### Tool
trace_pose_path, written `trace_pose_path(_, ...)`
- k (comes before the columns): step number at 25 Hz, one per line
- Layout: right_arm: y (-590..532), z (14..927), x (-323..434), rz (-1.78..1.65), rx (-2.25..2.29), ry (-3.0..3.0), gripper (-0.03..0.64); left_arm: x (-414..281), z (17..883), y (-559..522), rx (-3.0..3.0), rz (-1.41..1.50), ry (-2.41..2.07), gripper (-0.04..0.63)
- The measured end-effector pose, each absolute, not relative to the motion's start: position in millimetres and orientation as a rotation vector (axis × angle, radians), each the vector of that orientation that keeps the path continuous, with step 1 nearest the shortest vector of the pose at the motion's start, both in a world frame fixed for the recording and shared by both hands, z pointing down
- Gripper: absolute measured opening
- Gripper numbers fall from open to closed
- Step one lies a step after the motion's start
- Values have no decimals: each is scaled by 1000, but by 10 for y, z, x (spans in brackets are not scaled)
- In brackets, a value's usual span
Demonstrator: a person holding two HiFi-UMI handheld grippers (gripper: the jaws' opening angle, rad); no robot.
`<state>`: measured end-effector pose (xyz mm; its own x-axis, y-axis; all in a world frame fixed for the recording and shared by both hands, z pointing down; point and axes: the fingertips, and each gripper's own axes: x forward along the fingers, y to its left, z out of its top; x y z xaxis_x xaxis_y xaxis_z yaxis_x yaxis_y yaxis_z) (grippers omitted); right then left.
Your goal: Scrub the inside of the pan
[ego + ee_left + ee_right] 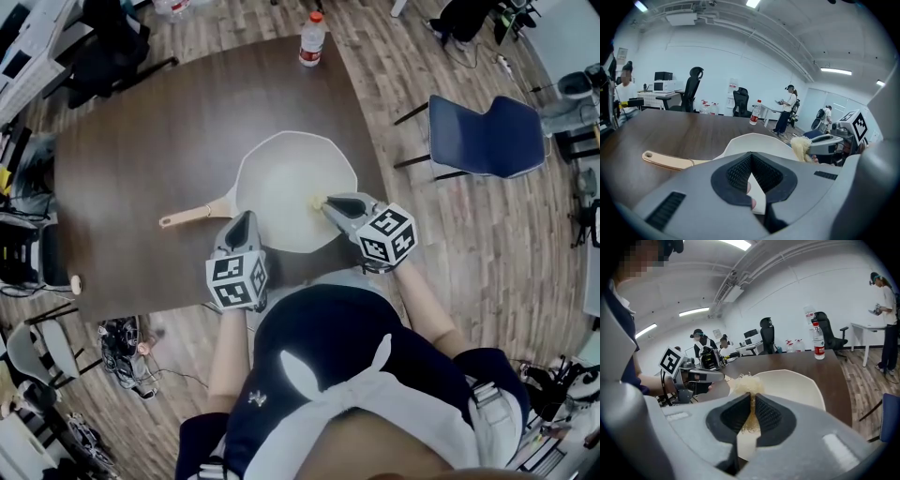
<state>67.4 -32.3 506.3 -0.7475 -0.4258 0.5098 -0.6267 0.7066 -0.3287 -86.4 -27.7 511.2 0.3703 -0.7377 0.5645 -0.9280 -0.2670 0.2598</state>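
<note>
2 grips set: my left gripper (245, 219) clamps the near rim of the pan (281, 183), my right gripper (328, 202) pinches a scrubber (315, 200) inside it.
Hard strokes could slip my rim hold and skate the pan across the smooth dark table (141, 141). Bottle (312, 39) at its far edge; chair (487, 136) on wood floor (450, 244).

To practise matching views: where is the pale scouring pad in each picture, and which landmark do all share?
Head view: scouring pad right of centre, inside the pan, at the right hand-held gripper's tip.
Left gripper view: scouring pad right of centre, above the pan's rim.
Right gripper view: scouring pad at centre, between the jaws.
Shared landmark: red-capped bottle.
</note>
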Motion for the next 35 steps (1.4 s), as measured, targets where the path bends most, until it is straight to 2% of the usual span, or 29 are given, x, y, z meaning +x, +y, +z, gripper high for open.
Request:
trace_pose_path(18, 188, 5551, -231, 485, 220, -2408, 26, -1193, 5202, -161, 1971, 433, -1513, 3)
trace_pose_path(35, 283, 6041, -573, 469, 41, -2292, 28, -1364, 5451, -45, 1875, 444, -1536, 3)
